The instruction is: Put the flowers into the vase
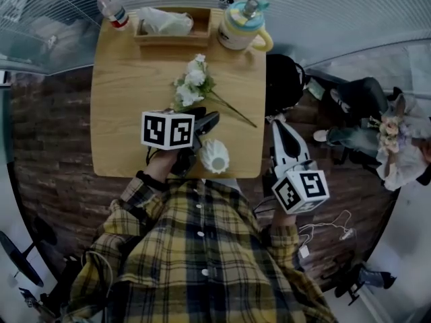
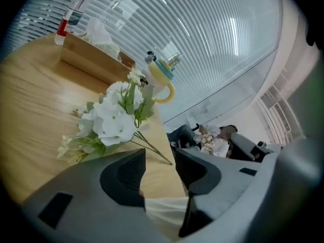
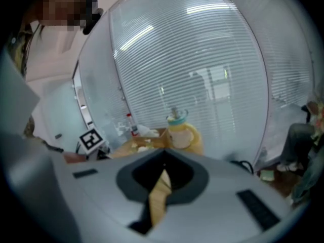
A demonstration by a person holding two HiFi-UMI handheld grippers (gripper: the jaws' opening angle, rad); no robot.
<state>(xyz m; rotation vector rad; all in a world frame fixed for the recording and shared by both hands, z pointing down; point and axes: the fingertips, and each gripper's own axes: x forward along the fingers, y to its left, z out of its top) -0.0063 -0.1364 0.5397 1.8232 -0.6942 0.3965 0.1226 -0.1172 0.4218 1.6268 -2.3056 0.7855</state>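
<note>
Far left corner of the surface (image 1: pixel 121 113): a clear bottle (image 1: pixel 111 5) with a red cap, and beside it along the far edge a wooden box (image 1: pixel 172 39) with tissue in it. Nobody's bothering with those!

Now the left gripper (image 1: pixel 210 121), over the near half of the surface and angled down. Its own view shows the jaws standing wide apart, with nothing pinched between the pads. It's pointing at the flowers (image 1: pixel 192 86), a white bunch lying flat mid-surface, heads toward the far edge and the thin stem trailing toward the right edge. They're not picked up yet, so the task looks barely begun.

Just beside that gripper, right at the near edge, is the white ribbed vase (image 1: pixel 215 157). It appears upright and empty. In the left gripper view it sits low beneath the open jaws, apparently untouched.

Here's the worry: the vase is so close to the edge and the gripper body that a careless swing could tip it or push it off. The stem lies flush on the wood, so a shallow grab may slip off or crush the blooms instead. A bushy head into a narrow mouth could also topple the vase if nothing steadies it.

At the far right corner stands a yellow cup (image 1: pixel 239 29) with a teal lid. The right gripper (image 1: pixel 276 123) hangs off the right edge, jaws closed together and empty
</note>
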